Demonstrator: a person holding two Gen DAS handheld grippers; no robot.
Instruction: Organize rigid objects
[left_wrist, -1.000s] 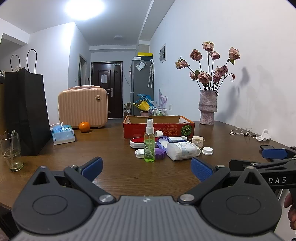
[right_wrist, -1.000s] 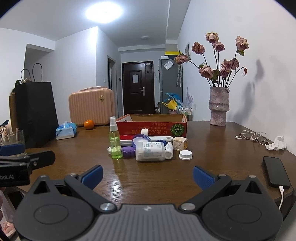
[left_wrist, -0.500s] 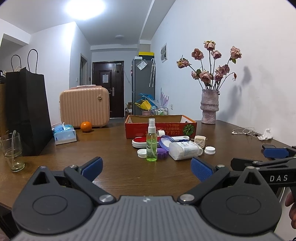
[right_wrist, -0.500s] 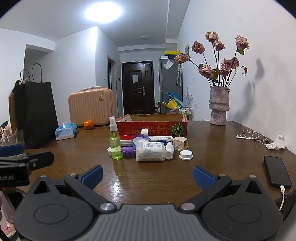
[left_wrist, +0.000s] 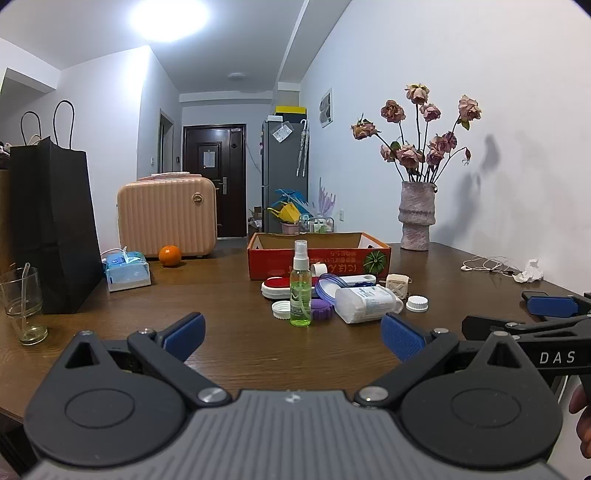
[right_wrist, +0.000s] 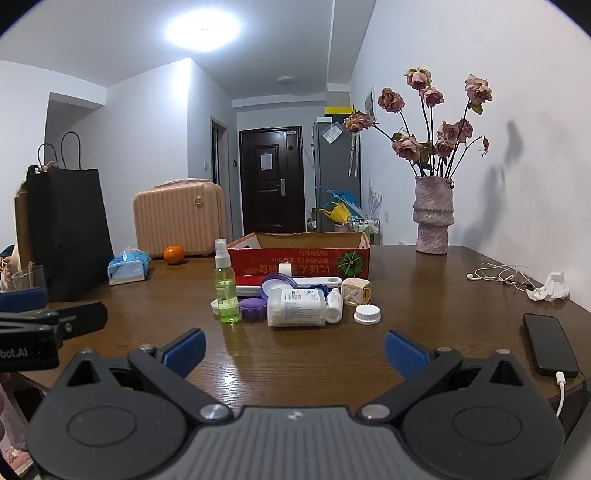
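Observation:
A cluster of small items lies mid-table before an open red cardboard box (left_wrist: 319, 254) (right_wrist: 299, 254). A green spray bottle (left_wrist: 300, 295) (right_wrist: 226, 291) stands upright. Beside it are a purple lid (right_wrist: 252, 307), a white bottle on its side (left_wrist: 365, 303) (right_wrist: 297, 307), a white cap (left_wrist: 417, 303) (right_wrist: 367, 314), a cream cube (right_wrist: 356, 291) and a red-and-white case (left_wrist: 277, 286). My left gripper (left_wrist: 291, 332) and right gripper (right_wrist: 293, 350) are both open and empty, hovering above the near table edge, short of the cluster.
On the wooden table (right_wrist: 295, 354) are a black paper bag (left_wrist: 55, 229), a glass (left_wrist: 22, 306), a tissue pack (left_wrist: 127, 271), an orange (left_wrist: 170, 255), a pink suitcase (left_wrist: 166, 216), a flower vase (right_wrist: 432, 218), earphones (right_wrist: 498, 277), crumpled tissue (right_wrist: 552, 291) and a charging phone (right_wrist: 550, 349).
Both grippers have shifted only slightly; the left view's scene drifted a little right and up. Jaws stay open. Nothing on the table has moved.

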